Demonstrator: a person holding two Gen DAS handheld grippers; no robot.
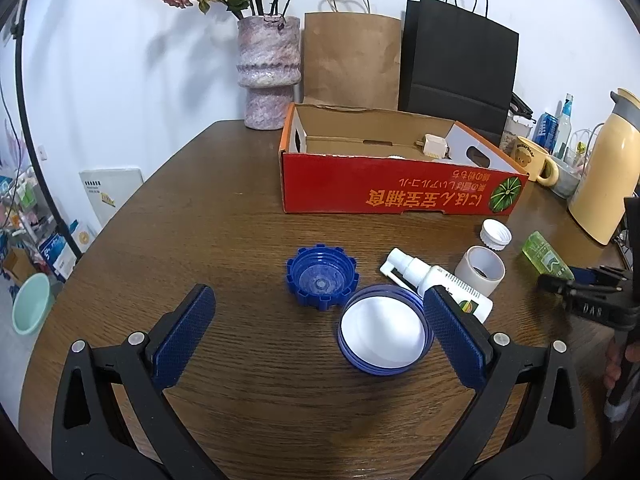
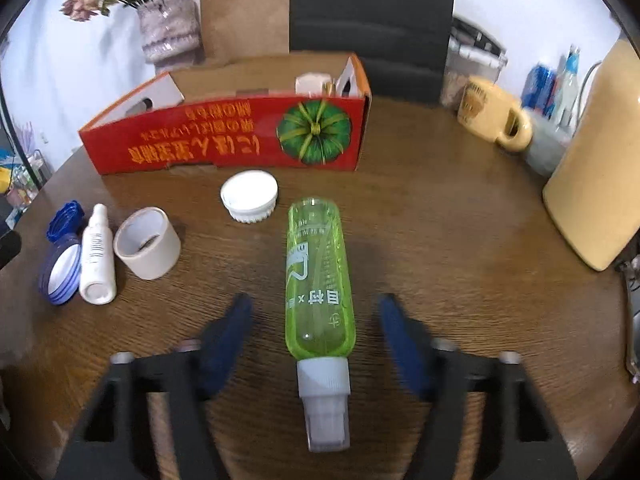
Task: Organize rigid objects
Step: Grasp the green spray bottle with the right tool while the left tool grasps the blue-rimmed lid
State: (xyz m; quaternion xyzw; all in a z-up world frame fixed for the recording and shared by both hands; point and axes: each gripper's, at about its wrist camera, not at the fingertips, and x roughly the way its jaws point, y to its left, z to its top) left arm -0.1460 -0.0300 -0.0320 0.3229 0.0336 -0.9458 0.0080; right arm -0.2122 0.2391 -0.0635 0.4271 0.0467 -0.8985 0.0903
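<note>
The red cardboard box (image 1: pixel 400 184) stood open-topped toward the back of the round wooden bench (image 1: pixel 224 208), its printed lettering upside down and a green pumpkin picture at one end. Inside, only a small cream-coloured block (image 1: pixel 434 145) near the far corner showed; the rest of its floor was hidden behind the front wall.

The left tool (image 1: pixel 320 332) hung wide open over the bench, holding nothing. Between its blue, cross-hatched pads lay a shallow blue lid with a white liner (image 1: pixel 384 330), close to the right-hand pad. Just beyond it sat a notched dark-blue cap (image 1: pixel 321 276), hollow side up. A white spray bottle (image 1: pixel 436 280) lay on its side next to the lid, and a roll of pale tape (image 1: pixel 480 270) stood on end beside that, with a ribbed white cap (image 1: pixel 496 234) nearer the box.

The right tool (image 2: pixel 316 332) was likewise spread wide with nothing gripped, its fingers blurred. A translucent green bottle (image 2: pixel 318 280) lay flat between them, touching neither, its white cap end pointing toward the camera.

Bare wood lay open to the left of the blue cap, up to the bench's curved edge. On the right side stood a yellow mug (image 2: pixel 496 120) and a tall cream jug (image 2: pixel 592 184).
</note>
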